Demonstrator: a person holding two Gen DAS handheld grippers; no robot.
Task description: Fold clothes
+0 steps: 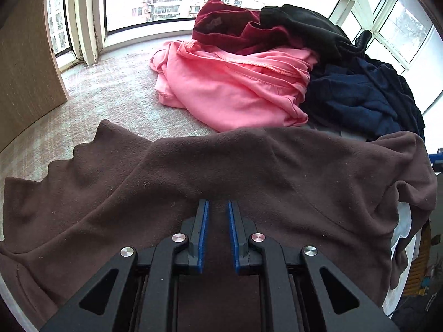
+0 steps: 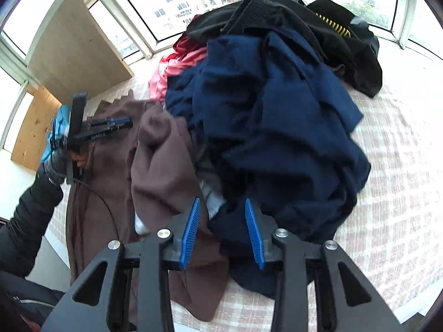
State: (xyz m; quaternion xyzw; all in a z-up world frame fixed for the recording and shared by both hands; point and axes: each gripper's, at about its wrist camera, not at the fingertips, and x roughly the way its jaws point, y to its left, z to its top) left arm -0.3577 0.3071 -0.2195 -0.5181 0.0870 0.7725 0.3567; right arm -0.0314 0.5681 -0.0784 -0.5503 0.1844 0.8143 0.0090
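step: spreading the brown fleece garment point(image 1: 221, 171) flat on the pale checked bed cover point(image 1: 119, 96), ahead of any fold, by my reading.
left gripper point(image 1: 218, 207): here it is, low over the brown fleece, blue pads a narrow gap apart with a strip of fleece running between them; whether they pinch it i cannot tell.
right gripper point(image 2: 222, 207): jaws apart, nothing clamped, poised where the brown fleece meets the crumpled navy garment point(image 2: 277, 127).
pile: pink top point(image 1: 229, 88), dark red garment point(image 1: 221, 25) and black garment point(image 1: 304, 27) heaped behind.
next: right side needs a clean bite on brown cloth only, clear of the navy, then pull outward to flatten.
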